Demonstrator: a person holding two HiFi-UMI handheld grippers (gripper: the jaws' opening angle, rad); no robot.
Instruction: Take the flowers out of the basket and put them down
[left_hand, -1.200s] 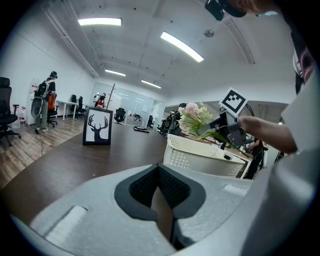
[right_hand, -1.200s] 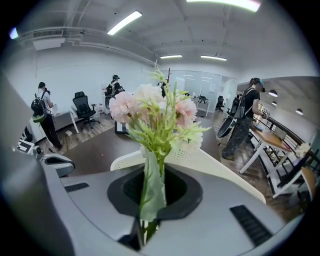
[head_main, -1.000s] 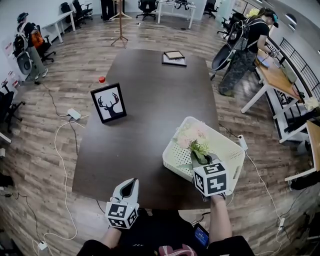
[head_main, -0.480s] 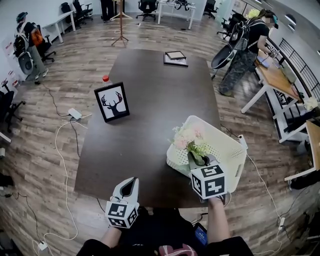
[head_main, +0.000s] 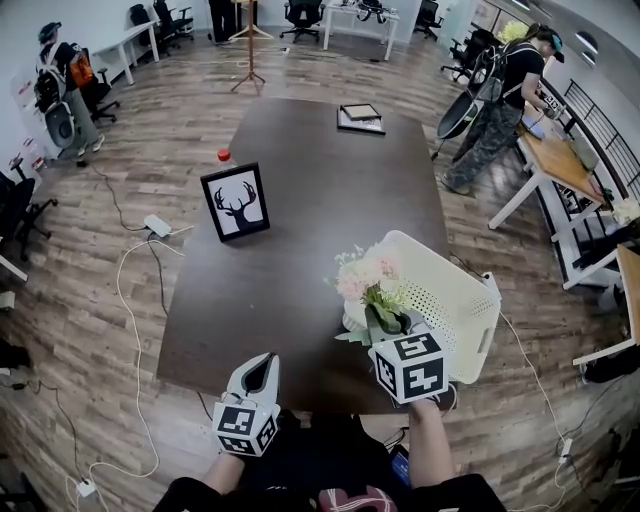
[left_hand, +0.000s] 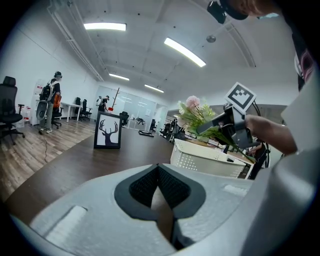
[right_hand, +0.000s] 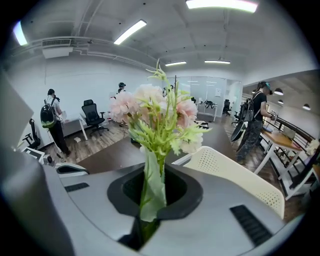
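From the head view, my right gripper (head_main: 386, 322) is clamped on the green stems of the flowers (head_main: 365, 277). The pink and white blooms stand up over the left rim of the white basket (head_main: 470, 290), which sits at the near right corner of the dark table (head_main: 300, 220). My left gripper (head_main: 262, 362) hangs at the near table edge, well apart from the basket. A framed deer picture (head_main: 237, 202) stands upright further up the table, and another frame (head_main: 360, 117) lies flat at the far end.

In the left gripper view, the left gripper (left_hand: 159, 169) has its jaws pressed together with nothing between them. Across the table I see the flowers (left_hand: 192, 107) held up in the air above the basket (left_hand: 210, 160), clear of its rim, with the right gripper (left_hand: 205, 127) pinching them from the side. The deer picture (left_hand: 107, 131) stands to the left.

In the right gripper view, the right gripper (right_hand: 151, 207) has its dark pads closed tight on the stems and one pale leaf. The flowers (right_hand: 155, 115) rise straight out of the grip. The basket (right_hand: 235, 175) lies below and to the right.
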